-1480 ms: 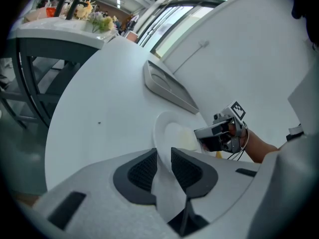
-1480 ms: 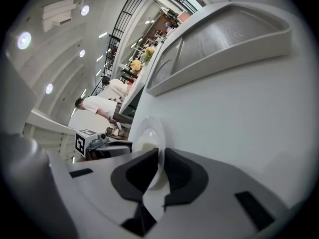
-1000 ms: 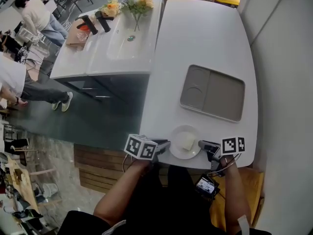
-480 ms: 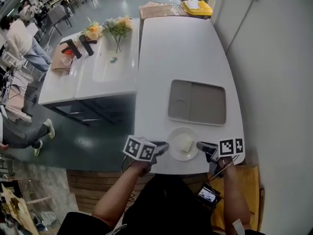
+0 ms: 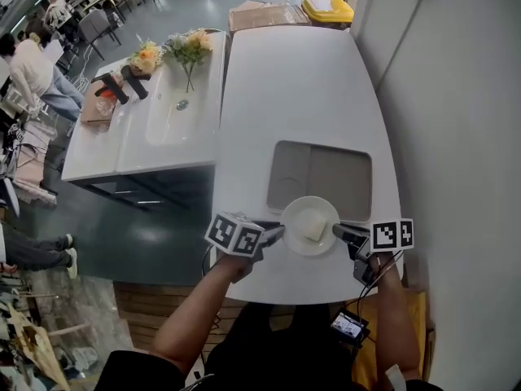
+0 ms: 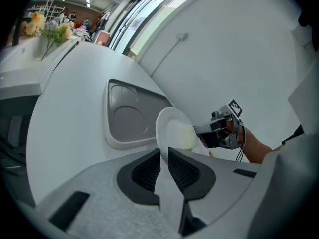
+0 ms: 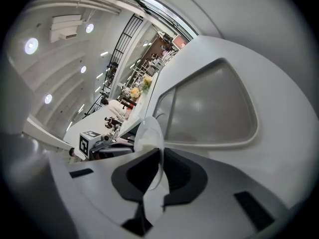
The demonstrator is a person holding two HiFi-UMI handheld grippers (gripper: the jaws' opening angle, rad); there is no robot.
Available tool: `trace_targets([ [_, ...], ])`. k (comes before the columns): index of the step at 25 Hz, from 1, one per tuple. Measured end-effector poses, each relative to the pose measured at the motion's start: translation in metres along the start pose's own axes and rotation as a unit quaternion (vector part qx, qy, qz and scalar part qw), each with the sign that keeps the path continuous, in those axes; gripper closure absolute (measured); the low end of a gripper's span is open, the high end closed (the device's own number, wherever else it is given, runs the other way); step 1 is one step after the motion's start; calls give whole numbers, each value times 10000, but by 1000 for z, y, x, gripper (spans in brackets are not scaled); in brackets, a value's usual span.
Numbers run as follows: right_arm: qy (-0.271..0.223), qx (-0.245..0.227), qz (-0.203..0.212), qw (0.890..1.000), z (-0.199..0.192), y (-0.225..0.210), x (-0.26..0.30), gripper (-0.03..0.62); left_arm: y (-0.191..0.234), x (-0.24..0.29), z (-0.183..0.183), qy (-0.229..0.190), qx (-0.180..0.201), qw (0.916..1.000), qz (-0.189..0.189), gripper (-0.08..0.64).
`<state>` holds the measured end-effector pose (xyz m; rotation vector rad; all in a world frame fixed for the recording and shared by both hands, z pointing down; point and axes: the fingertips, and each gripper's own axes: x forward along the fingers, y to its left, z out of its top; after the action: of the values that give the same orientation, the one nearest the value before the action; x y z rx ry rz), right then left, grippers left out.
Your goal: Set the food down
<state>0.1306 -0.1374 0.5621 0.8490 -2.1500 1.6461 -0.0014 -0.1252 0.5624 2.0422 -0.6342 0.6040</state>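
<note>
left gripper [image 5: 279, 233] and right gripper [image 5: 337, 232] each clench the rim of the plate [image 5: 297, 210], food [image 5: 313, 229] on it, over the near edge of the grey tray [image 5: 342, 173]; flowers [image 5: 190, 47] well apart.

The white plate [image 5: 295, 218] covers the near edge of the grey tray [image 5: 326, 173]. The pale food [image 5: 314, 230] on it is too small to identify; in the right gripper view the plate hides it.

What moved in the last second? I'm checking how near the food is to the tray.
The left gripper and right gripper carried the plate with its food from the near edge of the table forward; it now overlaps the near rim of the tray. Both stay clamped on the plate; the tray has not moved.
</note>
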Motion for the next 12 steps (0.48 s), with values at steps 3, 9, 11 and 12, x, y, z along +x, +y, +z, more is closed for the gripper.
trace_targets([
  [3, 18, -31, 81, 10000, 31, -26, -2, 568, 6, 27, 25, -37, -85, 9998, 174, 514],
  [9, -13, -207, -69, 9998, 84, -65, -13, 568, 9, 72, 75, -34, -29, 9992, 398, 514],
  [11, -22, -269, -125, 9996, 97, -76, -11, 568, 16, 83, 87, -11, -4, 9990, 457, 514],
  [12, -16, -282, -134, 9995, 103, -81, -9, 568, 20, 87, 92, -2, -22, 9989, 470, 514],
])
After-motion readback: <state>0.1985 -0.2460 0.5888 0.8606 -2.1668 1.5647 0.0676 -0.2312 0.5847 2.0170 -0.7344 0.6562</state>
